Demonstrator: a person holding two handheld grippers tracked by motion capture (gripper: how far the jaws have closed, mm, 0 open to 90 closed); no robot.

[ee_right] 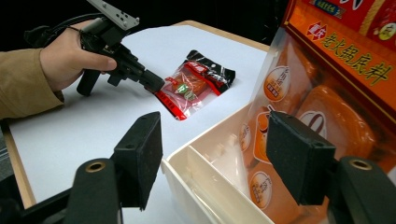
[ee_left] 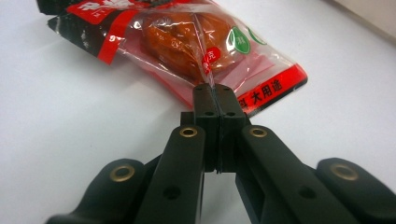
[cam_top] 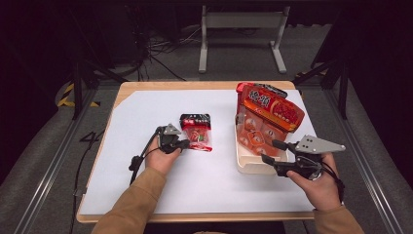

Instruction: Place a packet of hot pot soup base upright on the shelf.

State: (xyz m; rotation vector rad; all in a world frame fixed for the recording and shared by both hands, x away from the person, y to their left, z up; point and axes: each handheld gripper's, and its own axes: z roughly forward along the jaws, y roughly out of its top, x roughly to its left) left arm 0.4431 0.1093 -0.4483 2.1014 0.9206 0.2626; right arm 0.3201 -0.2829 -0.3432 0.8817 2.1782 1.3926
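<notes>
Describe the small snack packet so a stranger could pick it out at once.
On the white table sheet, look left of the cream tray. There lies the small snack packet, flat, pinched at its edge by the left gripper. Unlike the big orange bag in the tray, it is small, clear and black-topped.

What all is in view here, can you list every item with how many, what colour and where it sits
small snack packet: one, red, black and clear, lying flat on the sheet left of centre, its near edge pinched
large soup-base bag: one, orange-red, standing tilted in the bin
bin: one, cream, with a divider inside, right of centre
sheet: one, white, covering the tabletop
table: one, light wood, edge showing round the sheet
metal stand: one, grey, on the floor beyond the table
left gripper: one, black, shut on the packet's clear edge
right gripper: one, black, fingers apart, straddling the bin's near corner
sleeves: two, tan, at the bottom edge
</notes>
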